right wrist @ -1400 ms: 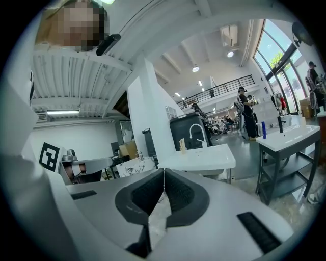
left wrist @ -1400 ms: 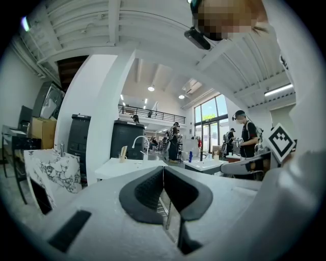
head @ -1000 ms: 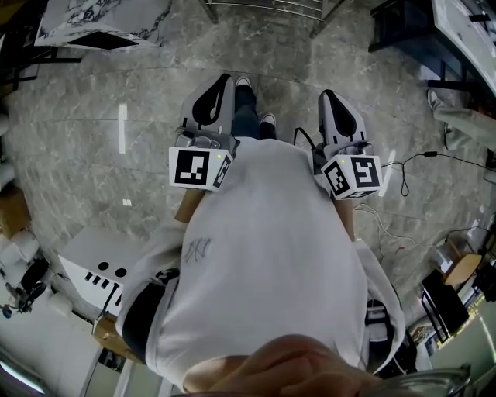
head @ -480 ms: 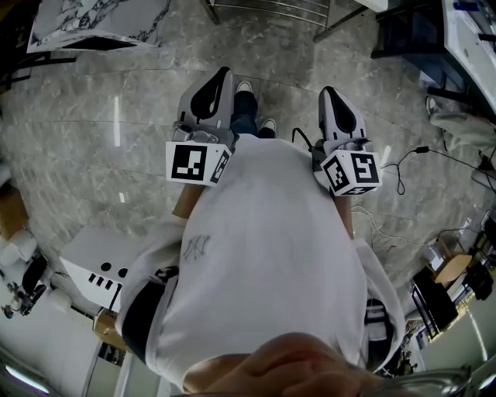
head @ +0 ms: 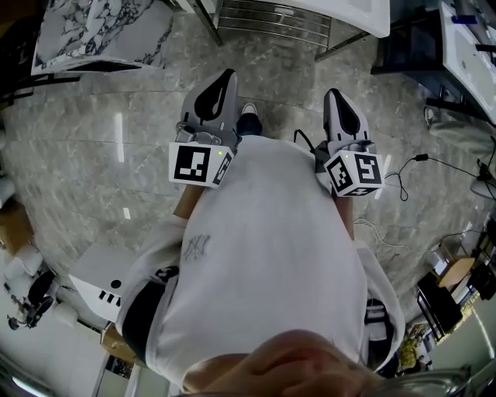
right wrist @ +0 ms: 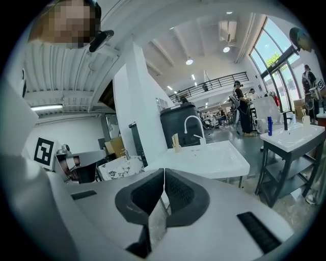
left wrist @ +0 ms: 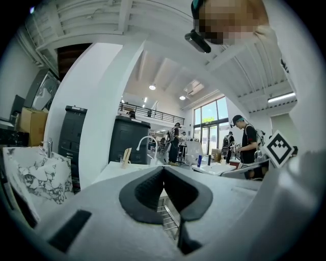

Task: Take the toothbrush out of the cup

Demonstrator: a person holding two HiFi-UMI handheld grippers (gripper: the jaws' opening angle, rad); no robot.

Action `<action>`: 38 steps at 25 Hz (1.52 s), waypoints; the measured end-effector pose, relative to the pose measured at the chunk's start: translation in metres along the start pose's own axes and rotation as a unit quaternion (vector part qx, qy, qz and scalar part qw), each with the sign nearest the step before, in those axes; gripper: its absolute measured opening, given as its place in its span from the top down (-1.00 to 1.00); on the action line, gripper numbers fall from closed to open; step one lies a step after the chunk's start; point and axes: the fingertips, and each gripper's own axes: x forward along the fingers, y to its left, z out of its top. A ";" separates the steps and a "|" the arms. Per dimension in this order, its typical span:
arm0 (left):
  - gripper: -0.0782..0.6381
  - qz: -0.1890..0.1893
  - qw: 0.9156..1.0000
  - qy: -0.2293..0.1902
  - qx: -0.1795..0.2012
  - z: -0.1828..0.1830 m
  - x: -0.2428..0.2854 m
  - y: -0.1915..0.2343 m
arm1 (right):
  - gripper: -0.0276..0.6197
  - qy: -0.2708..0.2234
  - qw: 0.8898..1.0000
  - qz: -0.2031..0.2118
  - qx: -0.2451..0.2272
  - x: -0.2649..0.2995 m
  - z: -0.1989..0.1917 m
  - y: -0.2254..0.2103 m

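Observation:
A small pale cup (right wrist: 175, 142) with a stick-like thing upright in it stands beside the curved faucet (right wrist: 193, 127) on a white sink (right wrist: 209, 158), some way ahead of both grippers. In the left gripper view the cup (left wrist: 126, 157) is small and far off. My left gripper (left wrist: 163, 168) is shut with nothing in it. My right gripper (right wrist: 163, 171) is also shut and empty. From the head view both are held out in front of the person's white shirt, left gripper (head: 226, 76) and right gripper (head: 332, 93), over grey marble floor, short of the sink's edge (head: 341, 15).
A metal rack (head: 263, 12) sits under the sink. A marble-patterned slab (head: 101, 31) lies at the left, cables (head: 418, 163) run over the floor at the right. A second sink stand (right wrist: 290, 137) is further right. People (left wrist: 244, 145) stand far behind.
The person has walked forward with both grippers held out. The sink's white edge and its rack have come into the top of the head view. Both grippers stay shut.

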 end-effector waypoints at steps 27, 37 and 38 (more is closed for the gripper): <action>0.74 0.005 0.999 0.030 0.027 -0.013 0.067 0.070 | 0.87 -0.062 0.996 0.002 -0.060 0.080 0.036 -0.003; 0.74 0.031 0.999 0.019 0.015 -0.002 0.127 0.074 | 0.87 -0.050 0.997 0.028 -0.049 0.139 0.061 -0.045; 0.74 0.034 0.999 0.018 0.014 -0.001 0.134 0.076 | 0.87 -0.048 0.997 0.031 -0.048 0.146 0.064 -0.050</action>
